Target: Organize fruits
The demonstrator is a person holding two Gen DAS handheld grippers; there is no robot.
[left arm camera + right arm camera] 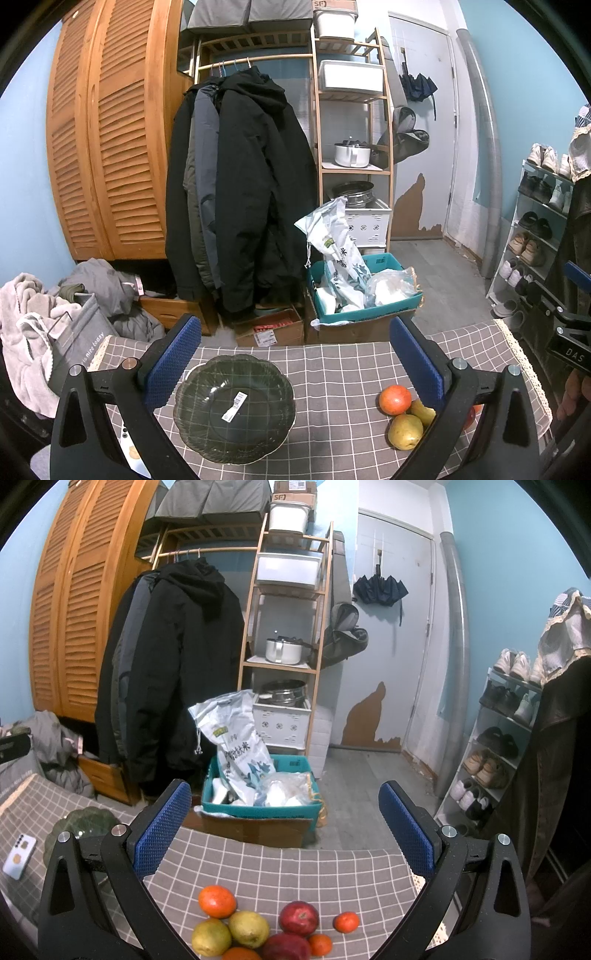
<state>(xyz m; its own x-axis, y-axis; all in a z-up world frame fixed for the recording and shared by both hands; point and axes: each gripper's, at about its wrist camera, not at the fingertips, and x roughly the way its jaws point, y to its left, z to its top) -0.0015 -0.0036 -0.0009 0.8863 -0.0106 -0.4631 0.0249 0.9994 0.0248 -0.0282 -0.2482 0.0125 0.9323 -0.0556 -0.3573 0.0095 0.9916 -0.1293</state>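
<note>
Blue-padded, the left gripper (293, 363) gapes wide and holds nothing, poised over a dark glass bowl (234, 408) on the checked tablecloth (332, 373). The right gripper (284, 829) is likewise spread wide and empty, with the fruits (258, 928) clustered on the cloth just below its fingers.

Empty dark glass bowl (234, 408) upright, fruit pile (255, 928) well apart on table

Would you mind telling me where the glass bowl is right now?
The glass bowl sits empty on the checked tablecloth, low in the left wrist view between the open left gripper's fingers, left of the fruit pile.
</note>
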